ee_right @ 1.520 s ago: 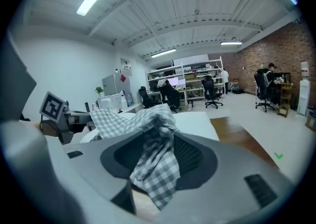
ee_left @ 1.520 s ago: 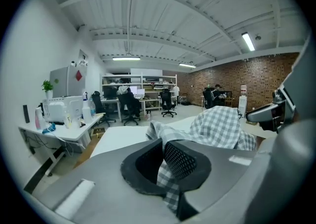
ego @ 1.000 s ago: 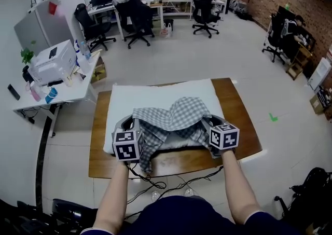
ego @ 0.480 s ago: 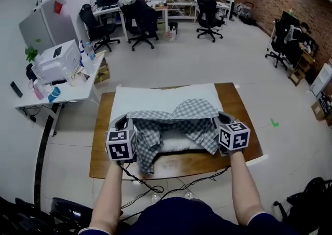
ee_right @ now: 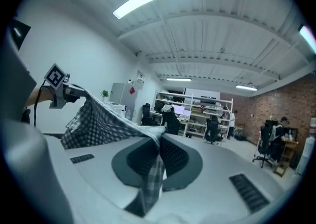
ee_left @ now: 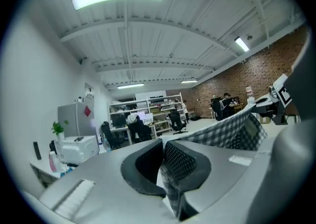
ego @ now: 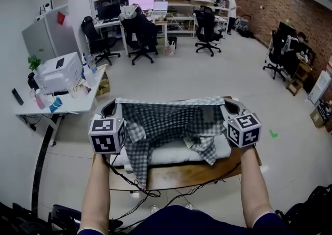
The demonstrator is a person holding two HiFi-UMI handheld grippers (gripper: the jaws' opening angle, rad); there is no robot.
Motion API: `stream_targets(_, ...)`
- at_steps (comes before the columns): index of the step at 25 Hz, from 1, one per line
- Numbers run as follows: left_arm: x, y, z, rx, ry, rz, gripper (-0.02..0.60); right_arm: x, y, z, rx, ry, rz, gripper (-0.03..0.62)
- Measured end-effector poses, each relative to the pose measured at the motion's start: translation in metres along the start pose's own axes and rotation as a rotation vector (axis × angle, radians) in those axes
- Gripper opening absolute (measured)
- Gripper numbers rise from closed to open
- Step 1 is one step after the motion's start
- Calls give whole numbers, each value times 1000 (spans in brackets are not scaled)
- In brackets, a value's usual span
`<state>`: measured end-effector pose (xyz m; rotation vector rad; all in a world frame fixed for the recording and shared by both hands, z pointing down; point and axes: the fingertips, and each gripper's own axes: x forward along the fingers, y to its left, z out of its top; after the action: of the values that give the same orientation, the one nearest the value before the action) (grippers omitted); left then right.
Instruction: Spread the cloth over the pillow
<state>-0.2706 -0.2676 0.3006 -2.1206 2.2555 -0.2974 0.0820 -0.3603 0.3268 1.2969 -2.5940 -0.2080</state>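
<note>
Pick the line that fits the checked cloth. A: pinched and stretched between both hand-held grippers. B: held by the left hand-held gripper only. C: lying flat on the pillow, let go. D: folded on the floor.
A: the left hand-held gripper and the right hand-held gripper, whose jaws have just been closing, each clamp an edge of the cloth, stretched in the air above the pillow.

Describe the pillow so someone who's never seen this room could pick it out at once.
Find the brown wooden table nearest the camera. On it lies the pillow, partly under a checked cloth held up over it. It is the only plain white, padded slab there; the cloth is patterned and the table is bare wood.
</note>
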Motion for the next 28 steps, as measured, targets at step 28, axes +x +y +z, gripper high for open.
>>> stream_targets(28, 7, 42, 213, 146, -202, -10, 12, 1, -68, 217, -240, -207, -77, 17)
